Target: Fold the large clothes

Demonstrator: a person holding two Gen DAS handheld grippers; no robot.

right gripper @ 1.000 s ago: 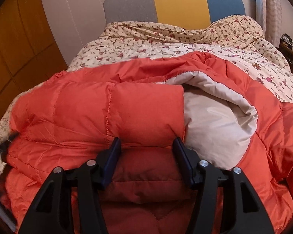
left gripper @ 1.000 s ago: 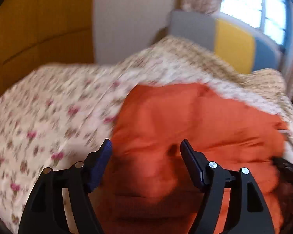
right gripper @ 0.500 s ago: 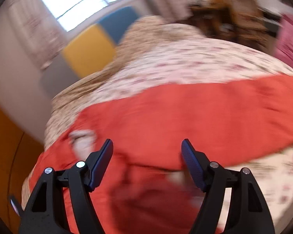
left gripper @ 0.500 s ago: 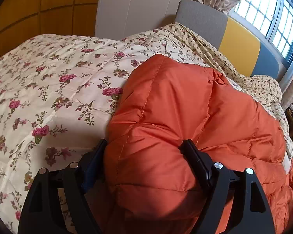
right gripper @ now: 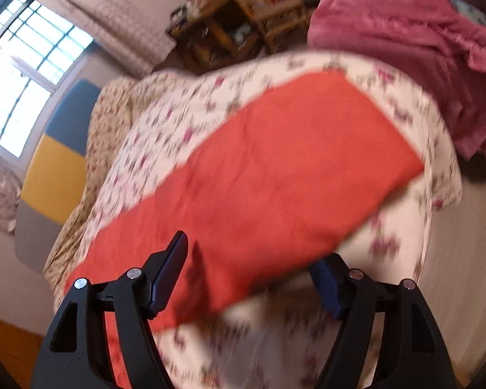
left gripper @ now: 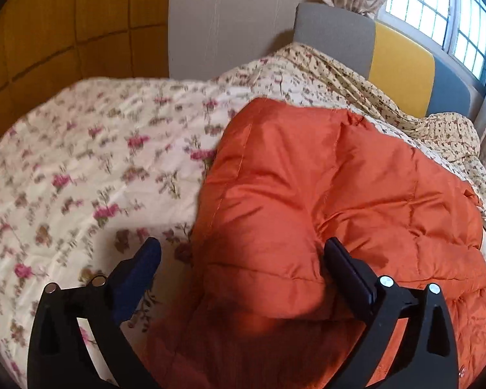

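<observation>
One orange puffer jacket [left gripper: 324, 194] lies on the floral quilt [left gripper: 81, 168] of the single bed; in the right wrist view it shows as a long blurred band [right gripper: 259, 175] running slantwise from near that tool toward the bed's far corner. Two tools show. The left tool [left gripper: 241, 259] has just spread wide, the jacket's folded edge bulging between its pads, the left pad clear of it. The right tool [right gripper: 249, 269] stands apart, gripping nothing, its jaws having just narrowed slightly.

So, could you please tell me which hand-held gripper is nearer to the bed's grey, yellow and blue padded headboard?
Left. The left hand-held gripper straddles the orange puffer jacket with the headboard just beyond; the right hand-held gripper sits further down the bed.
</observation>
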